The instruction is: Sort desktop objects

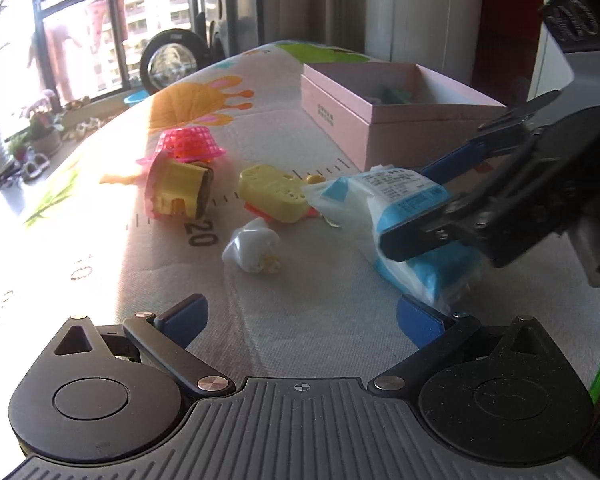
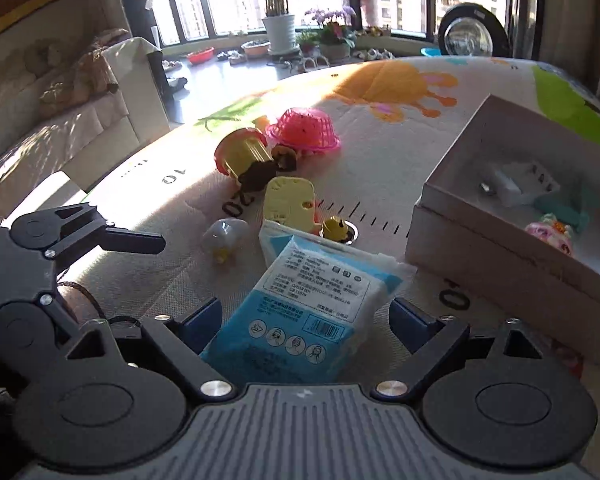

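The right claw (image 2: 304,320) is clenched on the blue-and-white tissue pack (image 2: 300,312), with one blue finger on each side of the pack; in the left wrist view the same claw (image 1: 412,208) enters from the right and grips the pack (image 1: 400,216) above the counter (image 1: 320,300), though whether the pack's lower end touches the surface cannot be told. The left claw (image 1: 302,316) is released, its blue fingers (image 1: 186,318) spread wide with nothing between them, low over the patterned counter cover. Just beyond the pack lies a yellow plastic toy (image 1: 272,196), with a small yellow bell-shaped piece (image 2: 336,229) beside it. Nearer the left claw rests a crumpled white plastic bag (image 1: 252,250). Farther out, a yellow-and-pink toy cup (image 1: 178,192) lies on its side, and an overturned pink mesh basket (image 1: 190,144) sits just behind it. The open pink box (image 1: 364,116) stands to the right of these items; the right wrist view shows a white object (image 2: 508,186), a teal item and a pink toy (image 2: 550,234) inside it.
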Tool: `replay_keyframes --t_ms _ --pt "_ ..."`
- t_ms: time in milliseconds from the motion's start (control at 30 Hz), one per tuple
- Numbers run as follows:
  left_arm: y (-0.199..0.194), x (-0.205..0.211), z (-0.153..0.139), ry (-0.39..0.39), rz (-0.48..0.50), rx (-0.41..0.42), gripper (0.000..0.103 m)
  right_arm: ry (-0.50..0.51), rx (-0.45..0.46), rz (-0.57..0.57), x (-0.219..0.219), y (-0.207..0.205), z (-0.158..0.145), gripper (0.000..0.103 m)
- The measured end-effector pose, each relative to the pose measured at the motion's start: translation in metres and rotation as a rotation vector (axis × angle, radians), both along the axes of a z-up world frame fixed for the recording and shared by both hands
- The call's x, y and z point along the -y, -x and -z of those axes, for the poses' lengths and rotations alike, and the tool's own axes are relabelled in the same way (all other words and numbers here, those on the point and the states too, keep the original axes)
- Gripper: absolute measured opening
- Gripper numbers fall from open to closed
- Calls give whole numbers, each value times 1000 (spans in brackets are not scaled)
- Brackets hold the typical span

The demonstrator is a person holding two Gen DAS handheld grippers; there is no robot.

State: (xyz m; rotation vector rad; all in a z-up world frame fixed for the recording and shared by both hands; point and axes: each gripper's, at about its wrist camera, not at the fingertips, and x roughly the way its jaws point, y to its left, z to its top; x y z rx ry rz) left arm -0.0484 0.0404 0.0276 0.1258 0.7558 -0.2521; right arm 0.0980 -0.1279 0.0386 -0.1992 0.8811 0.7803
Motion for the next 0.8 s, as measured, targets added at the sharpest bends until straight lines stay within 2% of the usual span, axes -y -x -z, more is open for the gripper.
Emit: replay_keyframes --t_ms 33,67,100,167,267,333,400,467,500,567,633,733,800 --pt "2 3 2 0 14 -3 103 -3 -17 11 -2 -2 4 88" --pt "2 6 3 2 27 -4 103 2 -23 10 -3 -2 6 74" --pt "3 9 2 5 40 -4 103 14 -17 4 -4 -1 6 65" --pt "3 14 1 16 56 1 103 32 2 -10 1 5 1 54" --pt "-1 19 -3 45 60 19 103 26 47 11 23 15 -20 53" --pt "-6 20 -5 72 51 24 103 -10 105 57 44 17 -46 53" --pt "-11 22 -6 90 38 25 103 -39 189 138 64 10 -73 53" --pt "-15 23 -5 107 19 22 103 -28 285 263 81 -9 -92 53" --pt "-17 23 -5 112 10 20 103 -20 301 312 87 -21 -95 53" --pt "-20 23 -6 119 -7 20 103 28 328 410 96 -57 -93 53" --pt "-20 22 -8 115 -17 32 103 108 358 449 94 -86 -78 53" --pt "-20 18 -12 105 -37 45 103 313 415 444 72 -119 -42 53" --pt "-20 14 -13 105 -49 46 103 416 380 442 61 -136 -19 53"
